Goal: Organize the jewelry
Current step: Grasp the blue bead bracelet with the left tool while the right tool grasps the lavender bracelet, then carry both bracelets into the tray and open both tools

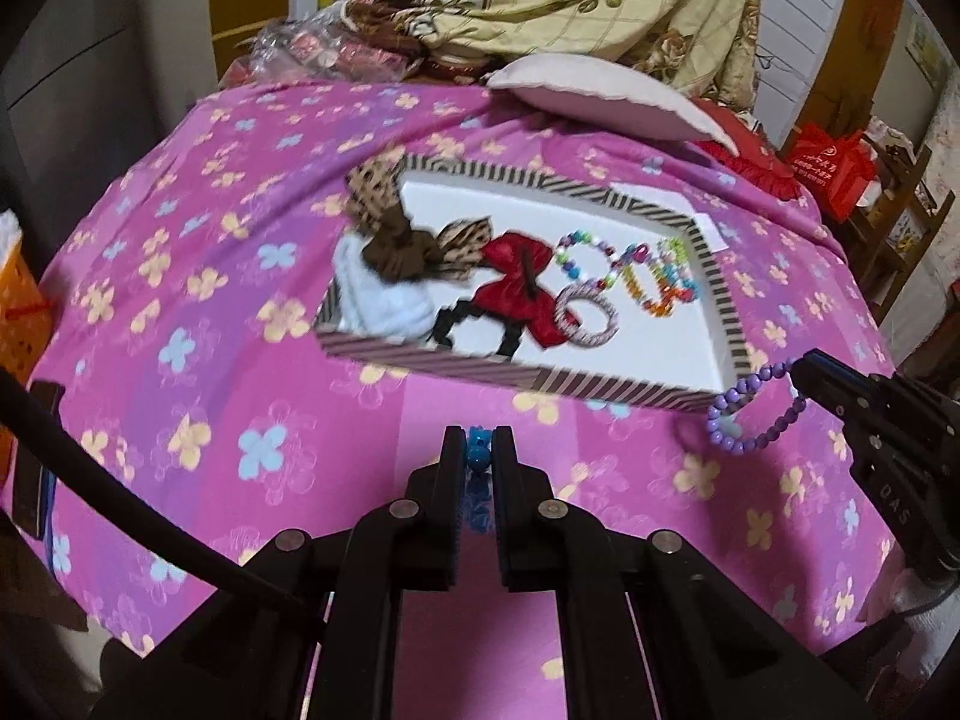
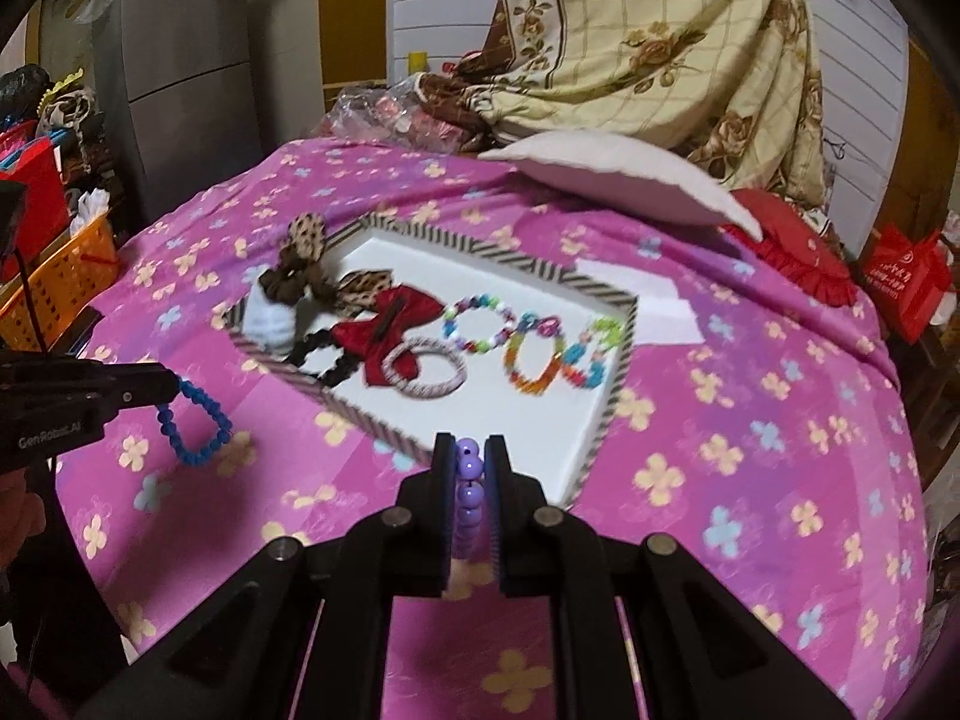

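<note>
A striped-rim tray with a white floor lies on the pink flowered bedspread. It holds a red bow, brown bows, a striped ring and multicoloured bead bracelets. My left gripper is shut on a blue bead bracelet, which hangs from it in the right wrist view, above the bedspread before the tray. My right gripper is shut on a purple bead bracelet, seen dangling by the tray's near right corner.
A pink-white pillow and a red cushion lie beyond the tray, under a hanging floral quilt. An orange basket stands off the bed's left side, red bags off the right.
</note>
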Tool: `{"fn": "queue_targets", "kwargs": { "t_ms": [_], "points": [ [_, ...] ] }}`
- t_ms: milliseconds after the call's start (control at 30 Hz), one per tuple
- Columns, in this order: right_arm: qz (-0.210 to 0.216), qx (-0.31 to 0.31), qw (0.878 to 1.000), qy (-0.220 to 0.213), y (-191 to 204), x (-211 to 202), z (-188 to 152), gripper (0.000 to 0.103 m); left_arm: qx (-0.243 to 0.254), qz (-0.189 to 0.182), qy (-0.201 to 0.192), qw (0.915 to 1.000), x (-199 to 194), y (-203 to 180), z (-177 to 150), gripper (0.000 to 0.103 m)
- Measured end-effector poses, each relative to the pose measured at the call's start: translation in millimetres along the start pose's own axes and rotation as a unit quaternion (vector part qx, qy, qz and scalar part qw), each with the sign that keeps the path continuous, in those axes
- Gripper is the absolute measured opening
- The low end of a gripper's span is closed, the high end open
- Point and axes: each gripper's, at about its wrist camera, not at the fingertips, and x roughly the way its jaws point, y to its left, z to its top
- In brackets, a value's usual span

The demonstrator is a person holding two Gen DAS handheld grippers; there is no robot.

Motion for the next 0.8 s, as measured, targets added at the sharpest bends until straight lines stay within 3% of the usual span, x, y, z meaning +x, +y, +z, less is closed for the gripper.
{"fn": "queue_targets", "kwargs": {
  "t_ms": [433, 633, 800],
  "points": [
    [-0.004, 0.021, 0.999, 0.026, -38, 47, 35, 0.010, 0.037, -0.013, -0.006, 0.9992, 16, -61, 45, 0.021],
    [0.016, 0.045, 0.997, 0.052, -50, 87, 35, 0.009, 0.036, -0.041, 0.014, 0.9984, 47, -99, 62, 0.021],
    [0.014, 0.062, 0.995, 0.071, -67, 115, 33, 0.009, 0.018, -0.058, 0.033, 0.9976, 76, -105, 65, 0.021]
  ]
}}
